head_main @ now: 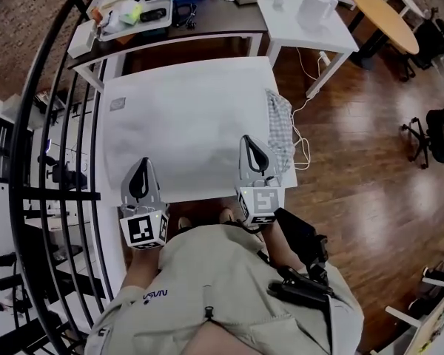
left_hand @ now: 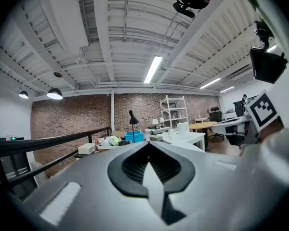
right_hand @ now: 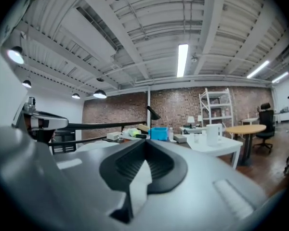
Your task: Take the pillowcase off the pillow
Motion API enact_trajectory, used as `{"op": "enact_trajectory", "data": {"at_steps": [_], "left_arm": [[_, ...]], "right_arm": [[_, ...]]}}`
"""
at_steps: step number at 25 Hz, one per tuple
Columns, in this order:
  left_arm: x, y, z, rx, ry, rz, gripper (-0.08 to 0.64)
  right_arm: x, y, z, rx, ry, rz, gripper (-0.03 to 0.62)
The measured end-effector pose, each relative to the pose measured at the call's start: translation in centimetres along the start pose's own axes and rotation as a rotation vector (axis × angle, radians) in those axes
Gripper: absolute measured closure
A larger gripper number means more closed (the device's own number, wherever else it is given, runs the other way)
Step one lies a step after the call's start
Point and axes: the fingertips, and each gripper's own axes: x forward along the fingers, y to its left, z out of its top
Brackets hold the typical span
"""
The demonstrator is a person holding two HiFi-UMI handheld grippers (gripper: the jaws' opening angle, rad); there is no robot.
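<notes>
Checked cloth [head_main: 280, 128]: judged to be the pillowcase; it is bunched in a narrow strip at the right edge of the white table [head_main: 185, 95]. Whether anything fills it cannot be told from the head view.

Long axis: the strip runs along the table's right edge, from the near corner away from the person, and part of it is draped over the side.

Nearest hand: the right gripper [head_main: 249, 145] is held just to the left of the strip's near end. No touch is seen.

Right gripper state: the jaws are pressed together and nothing is held between them. It is pointed level across the room, so the cloth lies low and to its right, outside its own view.

Left gripper [head_main: 140, 170]: it is held over the table's near left corner, well apart from the cloth, with the jaws likewise closed and empty.

Coming move, as judged: the right gripper has to be opened, tipped down and carried to the right onto the near end. The left gripper would have to cross the whole table.
</notes>
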Motion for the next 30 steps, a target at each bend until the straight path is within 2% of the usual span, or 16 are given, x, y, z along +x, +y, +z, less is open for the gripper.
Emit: {"op": "enact_trajectory", "data": {"at_steps": [5,11,17,22,30], "left_arm": [[-1.6,0.4,0.7,0.004,-0.025,0.002,0.555],[-3.3,2.2,-1.3,-0.023,-0.001,-0.007,0.555],[-3.8,2.4,-1.4,-0.026,-0.017,-0.044,0.555],[-4.2,2.4,-2.0,-0.025,-0.021,-0.07,0.555],[-4.6,2.4,-1.9,-0.021,-0.035,-0.085,0.555]], "right_arm": [[-2.0,0.7,1.0,-0.001,-0.008,-0.013,0.591],[-2.8,3.4,0.6,-0.008,0.009,-0.02,0.591],[-3.8,5.1,0.2,-0.011,0.022,-0.027,0.591],[-4.6,5.6,-1.1,-0.014,0.034,-0.049,0.591],[-5.5,5.7,-1.1,-0.019,0.019,-0.061,0.591]]}}
